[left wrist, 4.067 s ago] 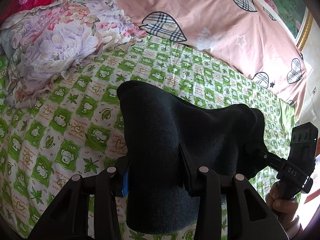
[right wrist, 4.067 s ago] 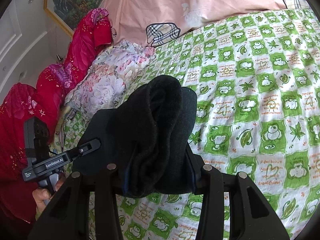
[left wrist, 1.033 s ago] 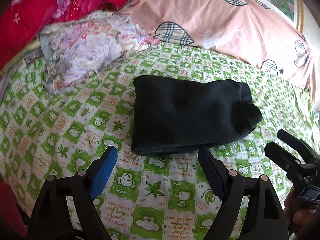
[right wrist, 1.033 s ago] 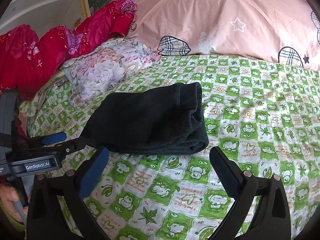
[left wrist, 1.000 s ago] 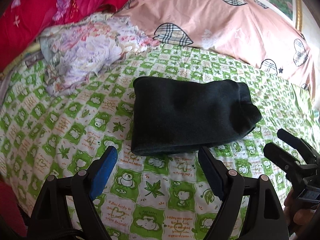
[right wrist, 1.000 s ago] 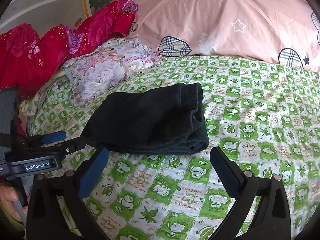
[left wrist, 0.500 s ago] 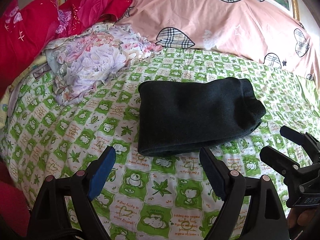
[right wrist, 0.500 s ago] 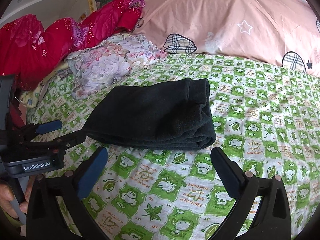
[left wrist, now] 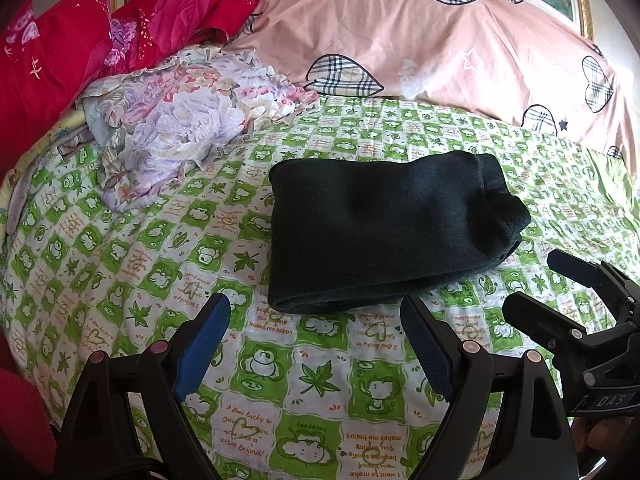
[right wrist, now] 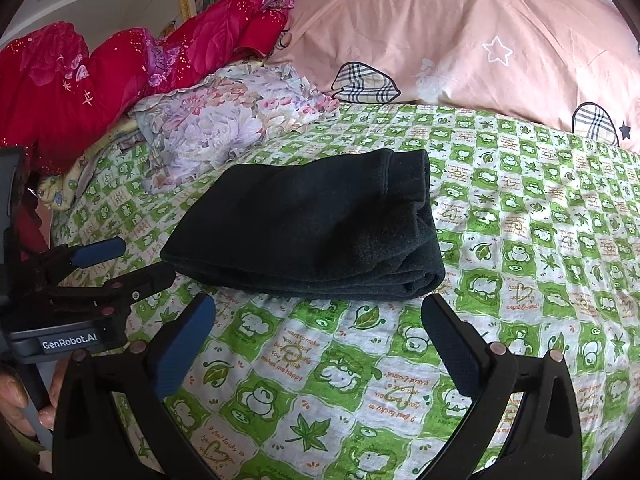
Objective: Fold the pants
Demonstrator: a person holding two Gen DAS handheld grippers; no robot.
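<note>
The dark green-black fleece pants (left wrist: 384, 232) lie folded into a thick rectangular bundle on the green-and-white checked cartoon bedsheet (left wrist: 304, 376), w/ the layered ends on the bundle's right side. My left gripper (left wrist: 312, 340) sits just short of the bundle's near edge, both blue-padded fingers spread wide, nothing between them. My right gripper (right wrist: 316, 332) is the same: spread wide, empty, near the bundle's near-right corner, not touching it. Each shows in the other's cam too.

Fold looks done to me, so the step now is prob. just backing off clean. To do that well: pull both grippers straight back from the bundle, low but clear of the sheet, so no pad snags the near edge or drags the sheet and tips the stack. The right-side layers look a bit bulgy; if tidying, I'd press there lightly, not re-grab.

Beyond the bundle's far-left corner sits a crumpled floral pastel cloth (left wrist: 176, 128), and behind the bundle a pink quilt with plaid hearts (left wrist: 420, 28).
</note>
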